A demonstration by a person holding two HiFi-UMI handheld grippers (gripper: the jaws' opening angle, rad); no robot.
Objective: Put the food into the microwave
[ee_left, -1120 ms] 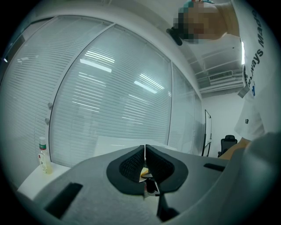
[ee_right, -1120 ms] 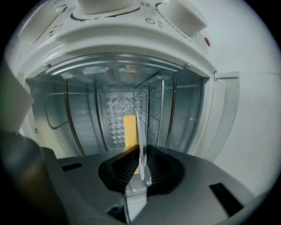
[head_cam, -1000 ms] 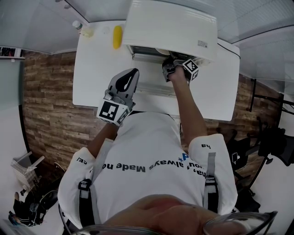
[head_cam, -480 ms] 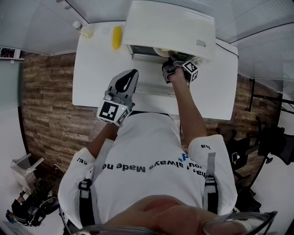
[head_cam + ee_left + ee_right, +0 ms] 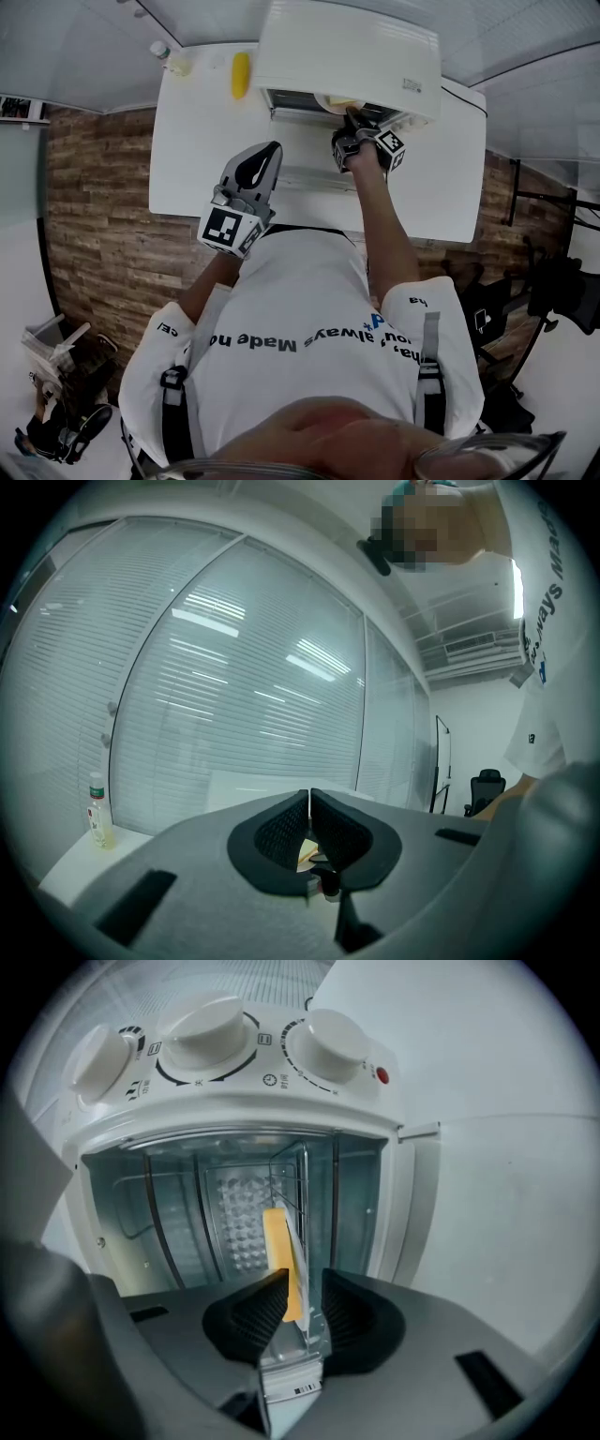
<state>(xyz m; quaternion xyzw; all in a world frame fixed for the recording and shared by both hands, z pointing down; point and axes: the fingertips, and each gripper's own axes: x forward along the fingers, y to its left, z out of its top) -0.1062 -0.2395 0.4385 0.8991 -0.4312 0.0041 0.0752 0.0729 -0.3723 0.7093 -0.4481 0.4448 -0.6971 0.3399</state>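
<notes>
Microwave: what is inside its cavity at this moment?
The microwave shows bare metal walls and a perforated back panel. The right hand-held gripper holds a plate with yellow food edge-on at the opening. The plate hides the strip behind it.

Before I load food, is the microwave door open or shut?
Open. The right gripper, holding a plate of yellow food, looks straight into the microwave cavity; its back wall shows.
</notes>
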